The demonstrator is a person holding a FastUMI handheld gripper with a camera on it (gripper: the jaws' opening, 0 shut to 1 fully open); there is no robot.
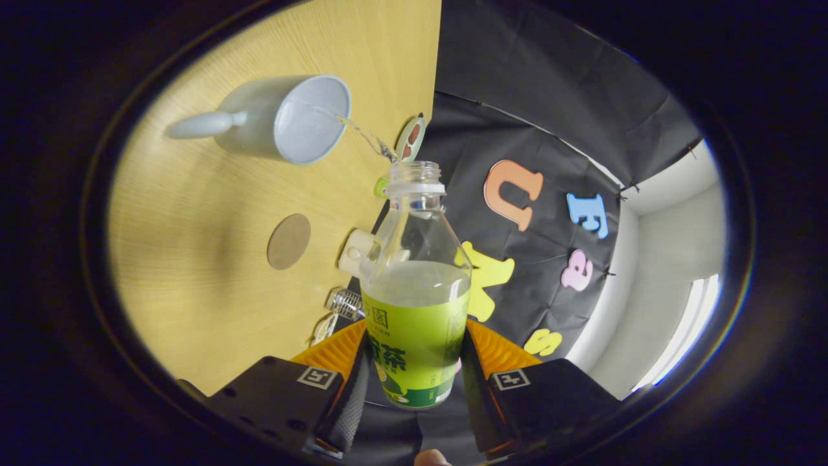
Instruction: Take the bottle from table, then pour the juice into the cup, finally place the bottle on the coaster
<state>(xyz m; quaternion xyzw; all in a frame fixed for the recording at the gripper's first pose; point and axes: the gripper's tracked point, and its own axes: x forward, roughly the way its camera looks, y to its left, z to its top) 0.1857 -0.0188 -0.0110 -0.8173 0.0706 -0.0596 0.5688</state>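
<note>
Both of my fingers press on the bottle (pixel 414 304) at the bottom centre of the frame, so my gripper (pixel 414 375) is pinching it by its green label, one finger on each side. That label carries large characters, which I leave unread. Its glass-clear upper part shows pale juice up to the label's top, and the open, capless neck points toward the upper middle. From the mouth a thin stream (pixel 365 136) arcs to the upper left into the cup (pixel 284 118), a pale grey mug with a long handle, standing on the wooden table (pixel 194 259). My whole view is rolled sideways. A round brown coaster (pixel 289 241) lies left of centre, between cup and fingers, apart from both.
</note>
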